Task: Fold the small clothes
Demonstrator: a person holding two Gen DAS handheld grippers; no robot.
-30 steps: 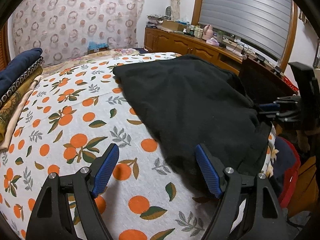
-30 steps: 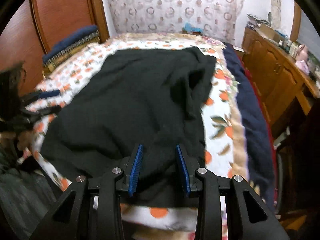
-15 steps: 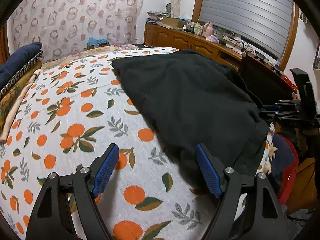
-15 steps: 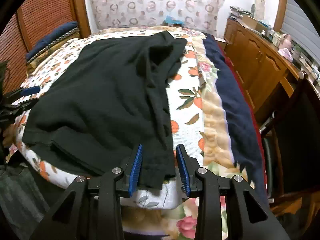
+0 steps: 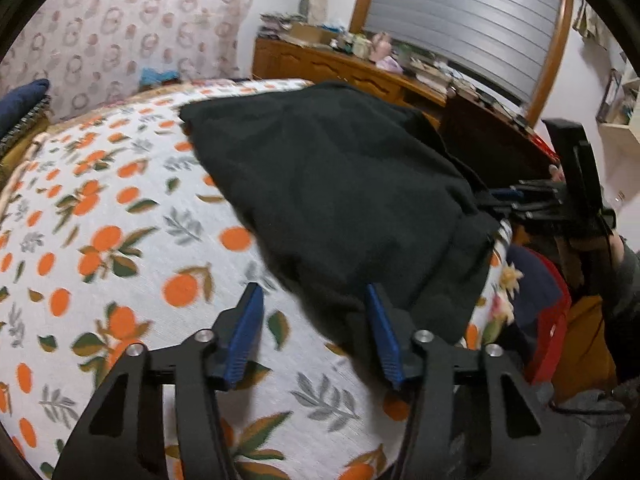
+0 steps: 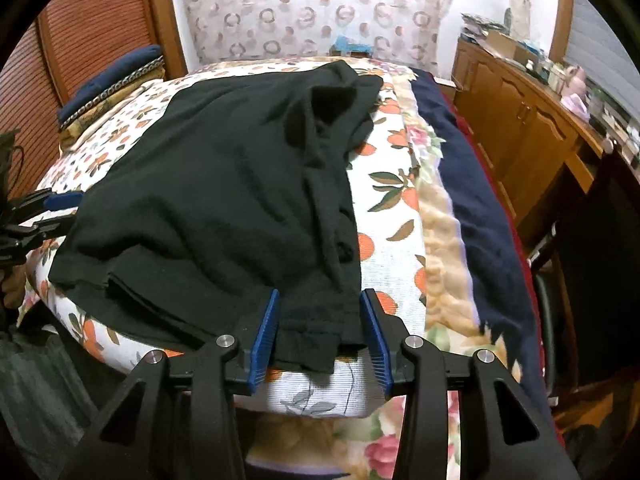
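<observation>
A black garment point(image 5: 340, 184) lies spread on the orange-print bedspread point(image 5: 100, 220); it also shows in the right wrist view point(image 6: 224, 200). My left gripper point(image 5: 316, 312) is open just above the garment's near left edge, its right finger over the cloth. My right gripper point(image 6: 320, 316) is open with the garment's near right corner lying between its blue pads point(image 6: 266, 328) at the bed's front edge. Each gripper shows in the other's view, the right one point(image 5: 516, 196) and the left one point(image 6: 52, 208).
Folded blankets point(image 6: 112, 80) are stacked at the bed's far left by the wooden headboard. A navy blanket point(image 6: 476, 208) hangs along the bed's right side. A cluttered wooden dresser point(image 6: 520, 120) runs along the right wall. A patterned curtain point(image 6: 312, 8) hangs behind the bed.
My right gripper has drawn back to the bed's front edge and opened wider around the garment's corner. My left gripper has narrowed a little and moved right onto the garment's edge.
</observation>
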